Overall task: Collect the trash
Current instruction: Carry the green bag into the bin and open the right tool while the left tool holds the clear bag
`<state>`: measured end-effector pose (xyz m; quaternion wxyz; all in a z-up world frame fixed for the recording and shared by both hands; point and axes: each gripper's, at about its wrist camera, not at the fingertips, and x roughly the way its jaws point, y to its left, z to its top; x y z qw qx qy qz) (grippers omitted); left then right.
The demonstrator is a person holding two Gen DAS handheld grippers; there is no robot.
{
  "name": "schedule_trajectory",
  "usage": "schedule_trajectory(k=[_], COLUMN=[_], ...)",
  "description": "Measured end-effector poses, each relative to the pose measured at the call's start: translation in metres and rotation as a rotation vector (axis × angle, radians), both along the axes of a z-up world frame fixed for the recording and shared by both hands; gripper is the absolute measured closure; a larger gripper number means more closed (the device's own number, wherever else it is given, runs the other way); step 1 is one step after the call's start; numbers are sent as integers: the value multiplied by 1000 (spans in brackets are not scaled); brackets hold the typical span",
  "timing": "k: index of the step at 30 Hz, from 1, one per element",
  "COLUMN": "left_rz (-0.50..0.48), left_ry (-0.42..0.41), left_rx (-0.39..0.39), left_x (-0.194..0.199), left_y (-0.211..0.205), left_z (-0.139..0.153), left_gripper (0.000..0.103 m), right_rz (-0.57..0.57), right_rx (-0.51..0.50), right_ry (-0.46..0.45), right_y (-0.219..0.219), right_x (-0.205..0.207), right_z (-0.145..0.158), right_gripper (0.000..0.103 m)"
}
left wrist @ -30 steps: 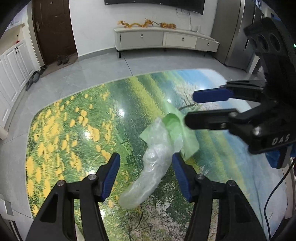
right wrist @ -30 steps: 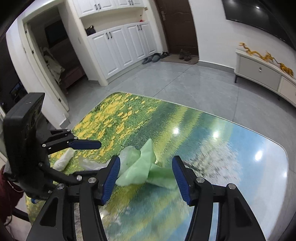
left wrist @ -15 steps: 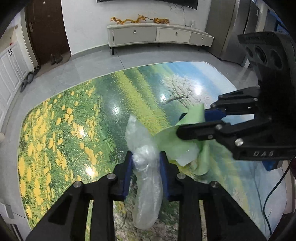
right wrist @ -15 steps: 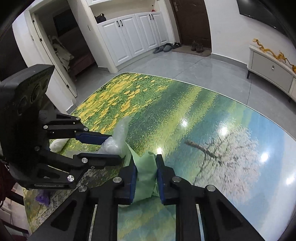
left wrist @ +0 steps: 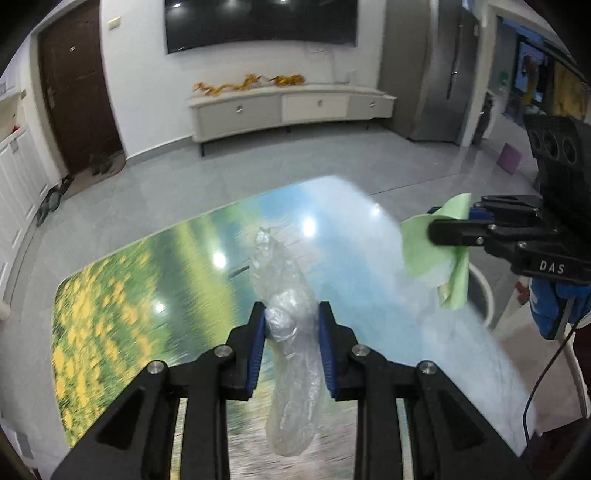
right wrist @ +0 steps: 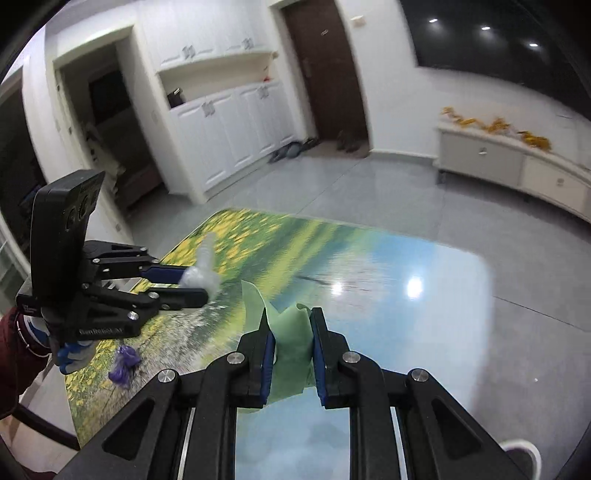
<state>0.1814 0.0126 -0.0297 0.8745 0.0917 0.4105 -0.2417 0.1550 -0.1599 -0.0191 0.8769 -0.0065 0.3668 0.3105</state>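
Motion-blurred landscape-print tabletop [left wrist: 155, 288]; small purple scrap [right wrist: 123, 363] on it too smeared to identify.

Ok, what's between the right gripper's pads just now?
A green sheet, pinched by the right gripper; the right wrist view shows it.

The left claw [left wrist: 291, 332] holds a plastic wrapper [left wrist: 290, 354] upright between its pads, above the counter [left wrist: 147, 280]; to its right, near the counter's right edge, the right claw [right wrist: 291, 354] pinches a paper sheet [right wrist: 291, 350]; a small crumpled scrap [right wrist: 123, 363] lies on the counter's near left part, below the left claw; behind the counter a low cabinet [left wrist: 288, 110] stands against the wall, under a television [left wrist: 258, 22]; a door [left wrist: 77, 99] lies left of the cabinet.
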Motion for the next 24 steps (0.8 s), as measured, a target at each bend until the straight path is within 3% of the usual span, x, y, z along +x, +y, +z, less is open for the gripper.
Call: schedule_trajectory(k=[4,8,16,24], left_rz=[-88,-180,-306,-312], left_ry=[-4,22,154,280], left_rx=[-31,-38,-37,-10], left_x=[-9,-15,-13,4], left_y=[-58,-129,-271,-358], left_z=[12,8,-41,-99], left_gripper=[78,77,76,73], right_rz=[-129,-285,-592,-785], right_rx=[-11,-38,-35,28], right_ry=[-37,-21,174,336], right_y=[-69,-141,-265,-346], right_x=[-29,-47,-55,-46], right_z=[18,15,-61,-130], right_gripper=[86,86,86,81])
